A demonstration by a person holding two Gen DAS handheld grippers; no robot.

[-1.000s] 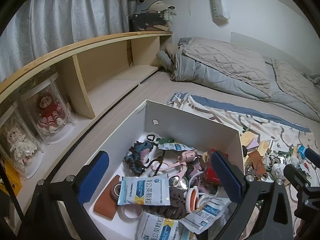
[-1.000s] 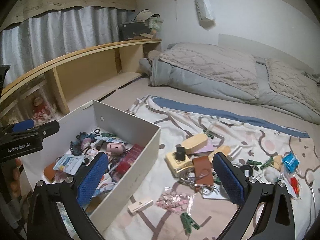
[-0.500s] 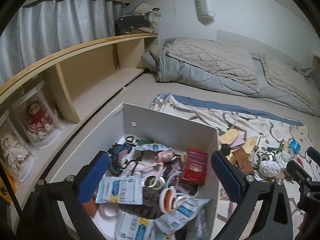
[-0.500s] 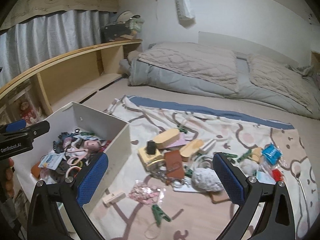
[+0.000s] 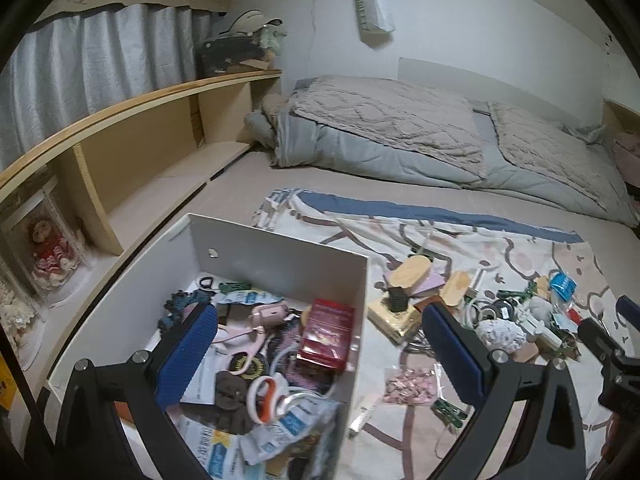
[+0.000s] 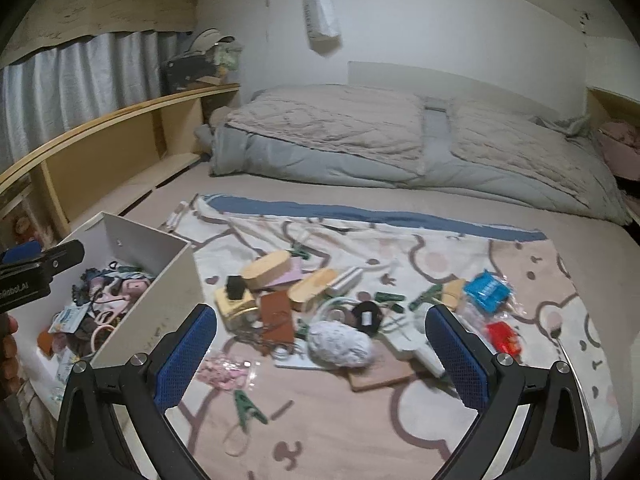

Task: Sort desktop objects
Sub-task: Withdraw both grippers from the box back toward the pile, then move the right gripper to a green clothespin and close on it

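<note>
Both tools are seen spread wide and empty. The left tool [image 5: 320, 354] hangs over the open white rectangular box [image 5: 280, 248], which is already crowded with sorted items: a dark red cardboard packet [image 5: 328, 334], pink-handled scissors [image 5: 244, 334] and several white-and-blue foil sachets [image 5: 280, 432]. The right tool [image 6: 320, 354] hovers above the unsorted pile, which lies on the pale patterned cloth [image 6: 440, 248] spread over the bed, just beside the box.

Nearest the right tool, between its fingers in the view, a crumpled grey-white ball of paper or fabric [image 6: 340, 344] is found — which of the two cannot be told from the blur. It is judged light and soft; it would yield under pressure, so it is best taken across its middle with a full closing of the fingers. Beside it a flat brown leather pouch [image 6: 276, 312] rests against a yellow rectangular block [image 6: 232, 300]; the pouch is thin and limp and would be better pinched at a raised edge. The two light wooden oval pieces [image 6: 266, 268] look rigid and smooth, and might slip unless gripped across the narrow width. A green plastic clothes peg [image 6: 248, 406] and a clear bag of small pink pieces [image 6: 224, 370] lie apart, nearer the camera — the bag is likely slippery and should be taken by its top.
</note>
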